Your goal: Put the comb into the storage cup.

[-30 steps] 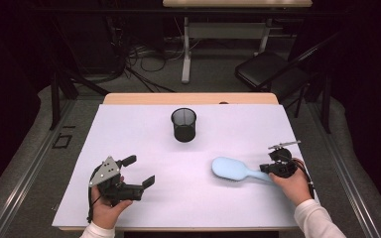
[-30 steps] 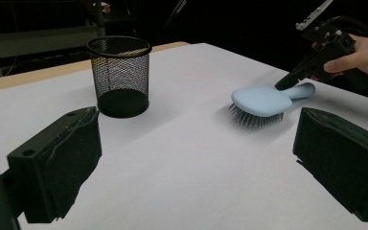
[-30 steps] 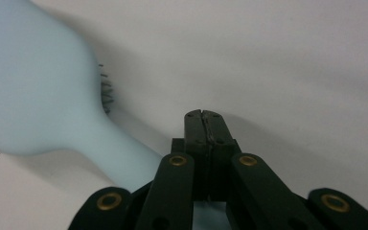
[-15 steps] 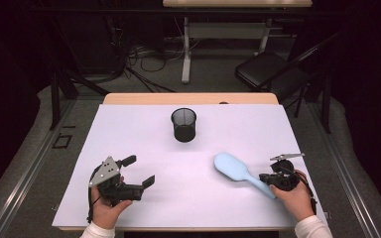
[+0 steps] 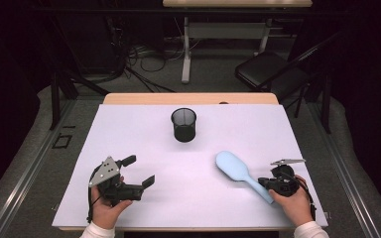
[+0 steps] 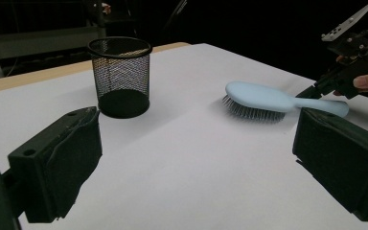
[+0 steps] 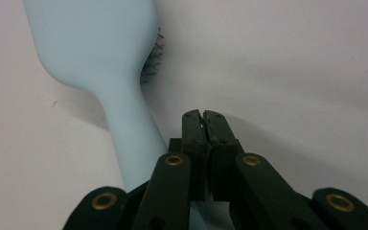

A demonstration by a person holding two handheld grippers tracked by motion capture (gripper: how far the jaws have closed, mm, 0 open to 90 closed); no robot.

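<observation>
A: Location of the light blue hairbrush (image 5: 234, 169)?

B: It lies on the white table (image 5: 144, 134), bristles down, well apart from the black mesh cup (image 5: 184, 124): nearer the person than the cup and off to its right. The brush head points toward the cup; the handle runs away from it to the right gripper (image 5: 274, 184).

A: Condition of that gripper's fingers?

B: In the right gripper view the two fingers (image 7: 194, 132) are pressed together, tip to tip, with nothing between them. The hairbrush (image 7: 110, 72) handle passes beside them on the left of that view and runs under the gripper body. From these views I cannot tell whether the gripper body touches the handle.

A: And the left gripper (image 5: 139, 171)?

B: It is held low over the table, nearer the person than the cup and off to its left. Its fingers (image 6: 60, 167) stand wide apart and hold nothing. The left gripper view looks between them at the mesh cup (image 6: 120, 76), the hairbrush (image 6: 268, 98) and the right gripper (image 6: 352, 72) beyond it.
</observation>
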